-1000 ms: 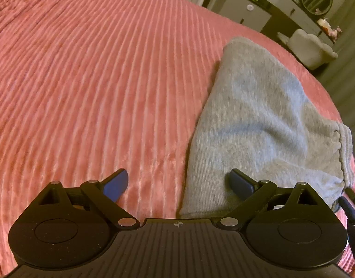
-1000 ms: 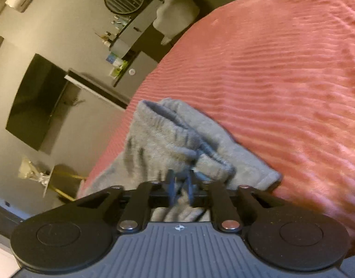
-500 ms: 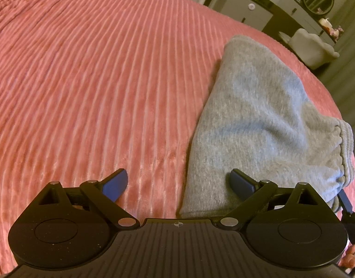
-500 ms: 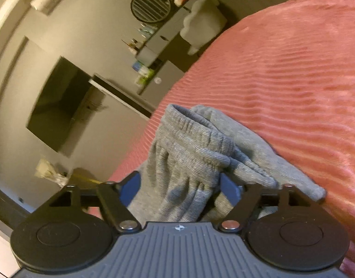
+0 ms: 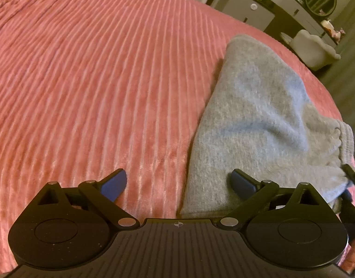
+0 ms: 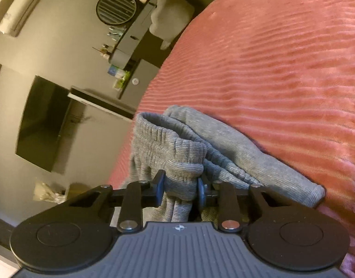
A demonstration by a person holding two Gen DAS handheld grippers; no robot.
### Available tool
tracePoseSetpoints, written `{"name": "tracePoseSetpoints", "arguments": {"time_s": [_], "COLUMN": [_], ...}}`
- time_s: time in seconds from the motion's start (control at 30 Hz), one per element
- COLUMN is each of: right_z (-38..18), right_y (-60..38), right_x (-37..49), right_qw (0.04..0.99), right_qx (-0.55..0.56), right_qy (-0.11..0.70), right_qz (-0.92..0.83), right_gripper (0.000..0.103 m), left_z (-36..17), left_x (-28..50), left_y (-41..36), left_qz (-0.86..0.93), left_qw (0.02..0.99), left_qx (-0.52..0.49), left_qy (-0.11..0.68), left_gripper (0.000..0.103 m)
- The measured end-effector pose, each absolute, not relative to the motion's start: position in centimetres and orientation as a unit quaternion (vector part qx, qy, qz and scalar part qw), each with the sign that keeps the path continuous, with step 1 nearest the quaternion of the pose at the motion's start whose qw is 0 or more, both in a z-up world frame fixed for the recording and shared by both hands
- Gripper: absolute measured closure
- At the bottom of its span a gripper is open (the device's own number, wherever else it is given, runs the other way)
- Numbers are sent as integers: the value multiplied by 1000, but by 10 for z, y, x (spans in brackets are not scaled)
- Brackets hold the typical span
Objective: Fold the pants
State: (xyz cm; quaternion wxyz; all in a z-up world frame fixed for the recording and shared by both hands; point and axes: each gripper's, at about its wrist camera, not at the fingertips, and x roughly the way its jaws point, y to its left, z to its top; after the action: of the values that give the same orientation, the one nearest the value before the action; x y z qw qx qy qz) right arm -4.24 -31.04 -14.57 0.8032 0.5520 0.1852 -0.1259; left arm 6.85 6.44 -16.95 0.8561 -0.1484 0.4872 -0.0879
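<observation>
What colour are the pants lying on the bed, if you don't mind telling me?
The pants are plain heather grey; the left wrist view shows it best.

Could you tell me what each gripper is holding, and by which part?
The right gripper has just closed on the grey knit pants' ribbed waistband. The left gripper holds nothing.

Dim, warm room light tints everything orange. Both fisheye views bend hard at the edges. The grey pants [image 5: 265,125] look softly blurred; shadows stay faint, with no glare.
</observation>
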Motion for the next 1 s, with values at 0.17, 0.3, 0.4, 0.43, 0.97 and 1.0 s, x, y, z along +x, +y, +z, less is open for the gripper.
{"name": "tracePoseSetpoints", "arguments": {"time_s": [0.17, 0.3, 0.4, 0.43, 0.97, 1.0], "right_z": [-130, -147, -131, -118, -140, -144], "right_y": [-312, -318, -318, -315, -288, -288], "right_x": [-74, -68, -77, -80, -33, -35], "right_qw": [799, 795, 794, 812, 882, 882], "right_qx": [575, 554, 557, 527, 403, 407], "right_qy": [155, 210, 184, 175, 234, 227], "right_qz": [-91, -129, -158, -178, -69, -64], "right_gripper": [78, 74, 52, 39, 90, 90], "left_z": [-170, -167, -161, -158, -102, -110], "left_x": [69, 68, 66, 65, 151, 160], "left_y": [66, 64, 63, 63, -66, -75], "left_qz": [-89, -86, -82, -83, -269, -269], "left_qw": [856, 856, 862, 865, 888, 883], "left_qx": [-151, -148, -139, -140, 19, 34], "left_qy": [487, 487, 481, 475, 373, 382], "left_gripper": [3, 3, 3, 3, 18, 18]}}
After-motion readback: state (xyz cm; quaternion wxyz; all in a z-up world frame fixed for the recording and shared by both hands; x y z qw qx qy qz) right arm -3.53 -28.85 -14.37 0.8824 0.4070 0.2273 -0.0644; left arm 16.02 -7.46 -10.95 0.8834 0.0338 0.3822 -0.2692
